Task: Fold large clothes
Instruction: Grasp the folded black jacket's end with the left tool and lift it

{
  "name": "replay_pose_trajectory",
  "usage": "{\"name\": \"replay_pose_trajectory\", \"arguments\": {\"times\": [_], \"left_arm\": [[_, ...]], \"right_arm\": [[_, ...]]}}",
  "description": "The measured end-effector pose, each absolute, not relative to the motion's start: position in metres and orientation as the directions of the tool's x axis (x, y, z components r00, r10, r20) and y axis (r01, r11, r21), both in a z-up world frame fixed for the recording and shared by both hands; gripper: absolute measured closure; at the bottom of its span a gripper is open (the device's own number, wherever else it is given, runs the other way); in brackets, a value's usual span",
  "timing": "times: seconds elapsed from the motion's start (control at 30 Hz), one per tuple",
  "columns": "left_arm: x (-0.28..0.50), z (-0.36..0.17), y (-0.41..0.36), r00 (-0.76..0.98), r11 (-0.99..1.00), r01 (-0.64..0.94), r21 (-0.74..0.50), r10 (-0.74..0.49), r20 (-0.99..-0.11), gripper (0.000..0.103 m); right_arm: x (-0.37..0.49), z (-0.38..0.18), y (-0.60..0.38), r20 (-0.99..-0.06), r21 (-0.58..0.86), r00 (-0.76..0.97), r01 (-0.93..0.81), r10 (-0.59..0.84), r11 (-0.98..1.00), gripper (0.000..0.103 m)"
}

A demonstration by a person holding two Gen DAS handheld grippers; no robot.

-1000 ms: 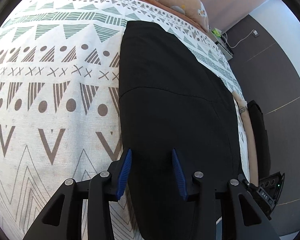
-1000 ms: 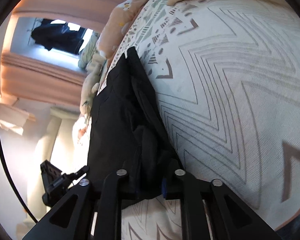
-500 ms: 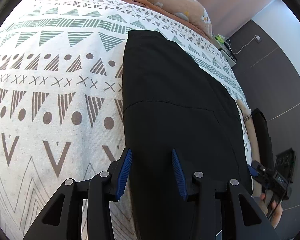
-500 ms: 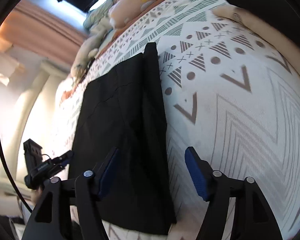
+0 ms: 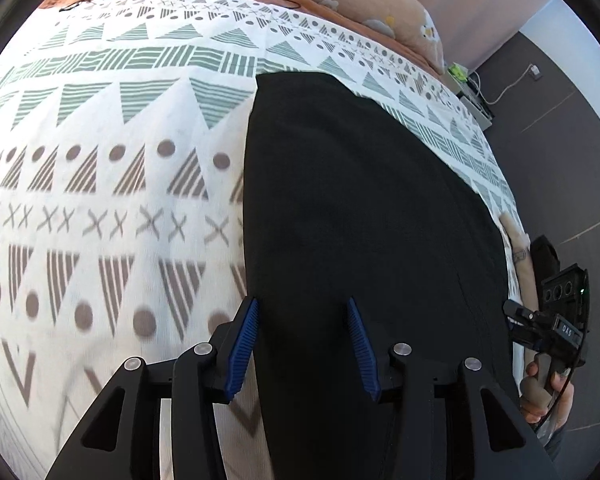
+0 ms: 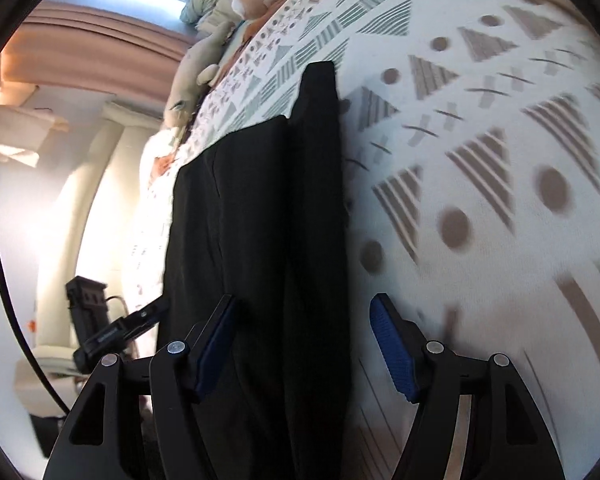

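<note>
**Black garment lies folded on the bed; both claws spread and empty**

The black garment (image 5: 364, 240) lies flat on the patterned bedspread (image 5: 112, 184), folded into a long strip running from the bottom centre of the left wrist view toward the upper centre. In the right wrist view the same garment (image 6: 260, 220) fills the centre, a narrower folded layer lying along its right edge.

The left claw (image 5: 302, 346) hangs over the garment's near end at the bottom centre, its blue pads (image 5: 242, 344) apart and its jaws having just opened a little further. Nothing is pinched; the left pad sits at the garment's left edge.

The right claw (image 6: 300, 350) stands spread wide at the bottom centre of its view, having just opened. The garment's right edge lies between its pads (image 6: 392, 354), not clamped.

A hand (image 5: 548, 392) holding the right claw shows at the lower right of the left wrist view. A peach pillow (image 5: 364, 0) lies at the upper right.
</note>
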State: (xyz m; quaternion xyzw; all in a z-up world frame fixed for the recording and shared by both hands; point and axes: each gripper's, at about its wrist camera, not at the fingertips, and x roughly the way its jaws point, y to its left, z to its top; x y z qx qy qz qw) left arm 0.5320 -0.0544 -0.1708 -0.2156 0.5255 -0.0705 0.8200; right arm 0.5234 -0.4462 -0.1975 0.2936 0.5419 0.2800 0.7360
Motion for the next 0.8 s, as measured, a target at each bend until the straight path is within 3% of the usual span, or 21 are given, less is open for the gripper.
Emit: {"name": "replay_pose_trajectory", "arguments": {"times": [0.43,0.8], "left_arm": [[0.601,-0.18,-0.044,0.417,0.899,-0.136,-0.416,-0.329,-0.847,0.051],[0.652,-0.19,-0.031,0.424,0.883,-0.228,-0.41,-0.289,-0.858,0.039]], "right_arm": [[0.578,-0.204,-0.418,-0.585,0.778,0.176,-0.152,0.792,0.609,0.036],[0.593,-0.205,-0.416,-0.609,0.763,0.158,-0.15,0.777,0.629,0.051]]}}
